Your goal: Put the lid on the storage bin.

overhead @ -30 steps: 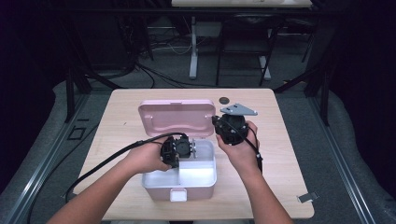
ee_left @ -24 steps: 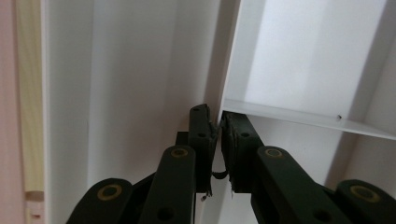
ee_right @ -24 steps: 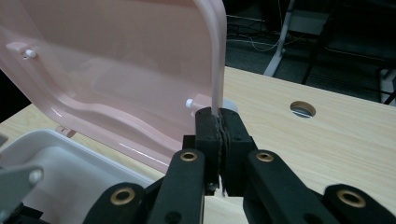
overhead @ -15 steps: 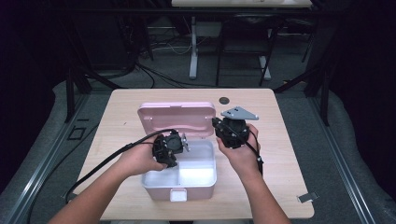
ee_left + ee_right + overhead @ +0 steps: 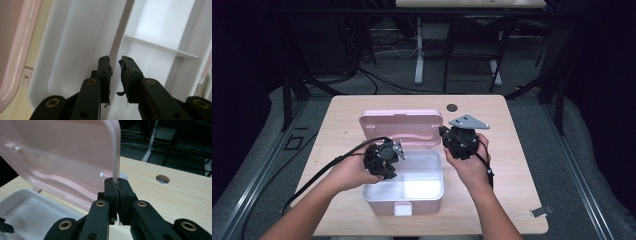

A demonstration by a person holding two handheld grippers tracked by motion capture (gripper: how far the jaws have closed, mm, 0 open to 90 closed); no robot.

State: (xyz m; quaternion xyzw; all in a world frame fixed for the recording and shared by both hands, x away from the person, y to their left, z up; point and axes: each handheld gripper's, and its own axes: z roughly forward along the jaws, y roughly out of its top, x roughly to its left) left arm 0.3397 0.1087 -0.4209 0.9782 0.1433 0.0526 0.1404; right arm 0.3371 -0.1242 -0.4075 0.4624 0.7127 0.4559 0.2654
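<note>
The pale wooden bench [image 5: 342,125] carries the white plastic box [image 5: 404,192], at centre in front of you. Its pink hinged lid [image 5: 401,128] now stands more upright than 1 s ago, so opening is approx. done. Your right hand-held gripper [image 5: 117,185] is pinching the lid's edge. Your left hand-held gripper [image 5: 115,65] moved back w/ jaws a bit spread at the box's inner wall.
</note>
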